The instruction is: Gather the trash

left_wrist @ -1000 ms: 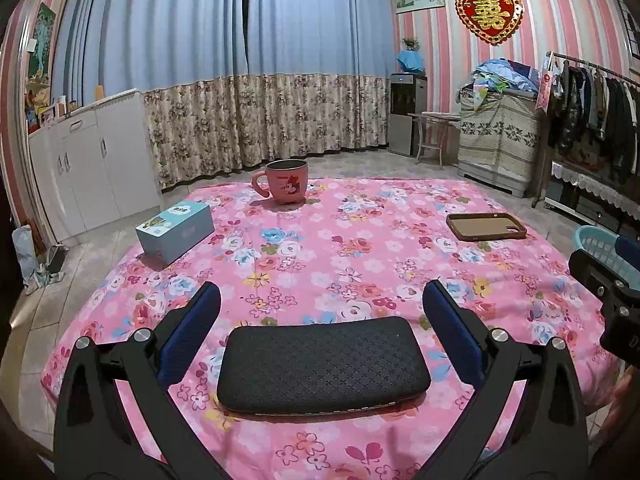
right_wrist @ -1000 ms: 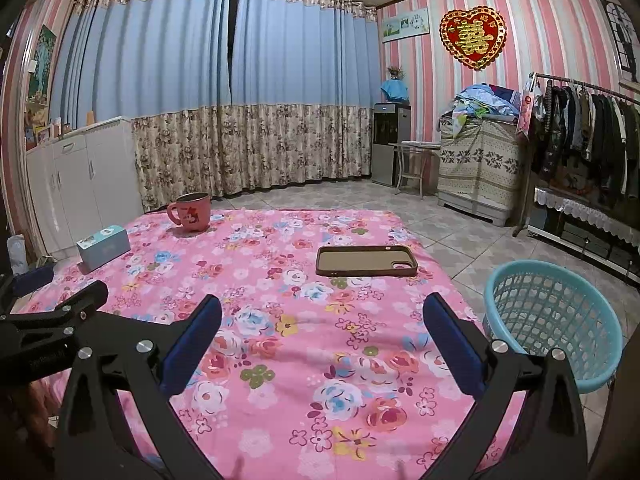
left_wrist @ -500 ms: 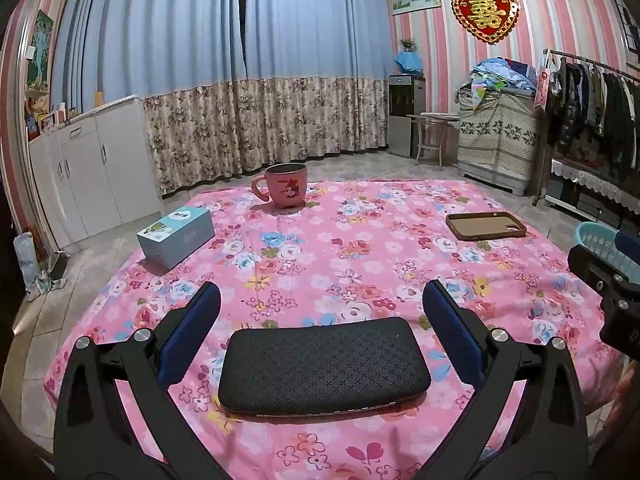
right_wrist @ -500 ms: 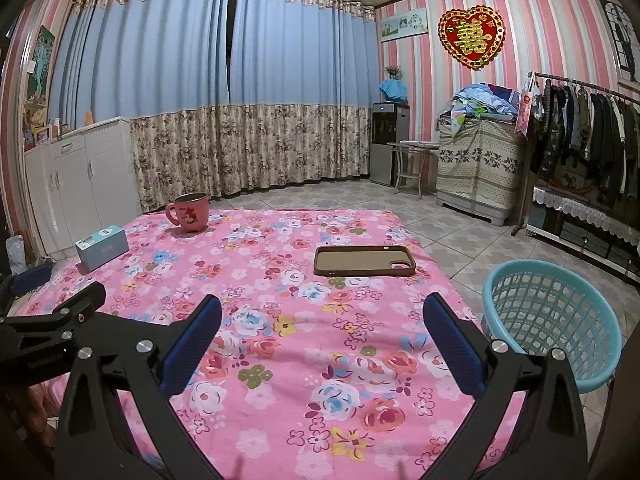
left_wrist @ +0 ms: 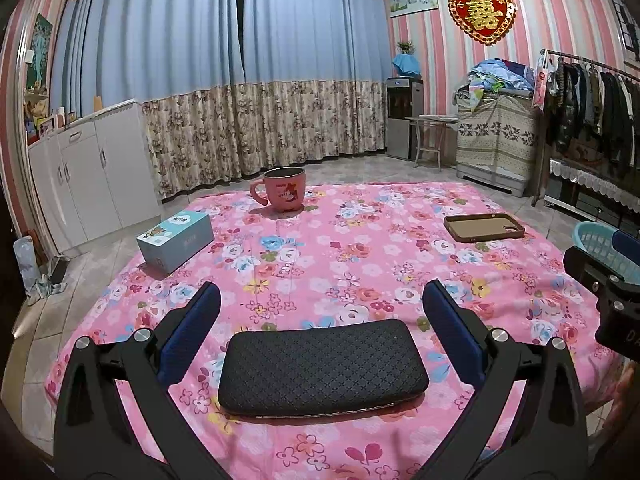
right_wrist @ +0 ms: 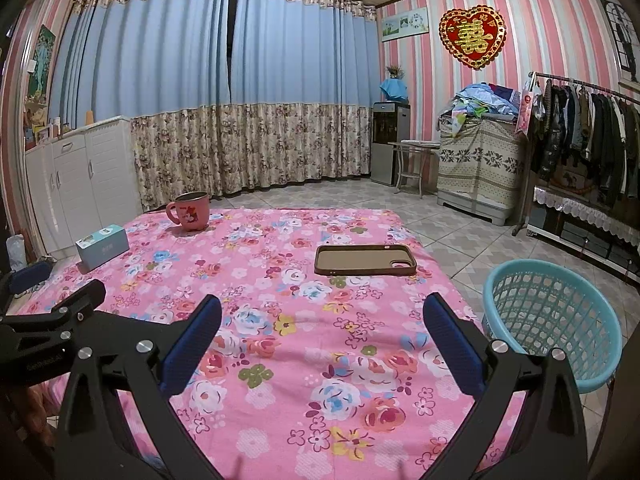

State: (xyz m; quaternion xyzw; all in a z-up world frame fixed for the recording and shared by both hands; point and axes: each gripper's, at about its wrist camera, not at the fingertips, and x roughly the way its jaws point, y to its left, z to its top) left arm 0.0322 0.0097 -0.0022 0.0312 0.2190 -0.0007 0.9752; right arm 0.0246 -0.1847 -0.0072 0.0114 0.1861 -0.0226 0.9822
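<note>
A black quilted case (left_wrist: 324,366) lies on the pink floral tablecloth (left_wrist: 360,264) near the front edge. My left gripper (left_wrist: 322,300) is open, its blue fingers (left_wrist: 192,332) on either side of the case without touching it. A brown phone case (right_wrist: 365,260) lies flat at the table's right side. My right gripper (right_wrist: 322,304) is open and holds nothing, hovering over the cloth short of the phone case. A turquoise plastic basket (right_wrist: 552,316) stands on the floor just off the table's right edge.
A pink mug (left_wrist: 284,190) stands at the far side of the table. A light blue box (left_wrist: 175,236) sits at the left. White cabinets (left_wrist: 88,176) line the left wall, and a clothes rack (right_wrist: 592,136) stands at the right. The floor is tiled.
The left wrist view has drifted very slightly. Both grippers remain open and nothing on the table has moved.
</note>
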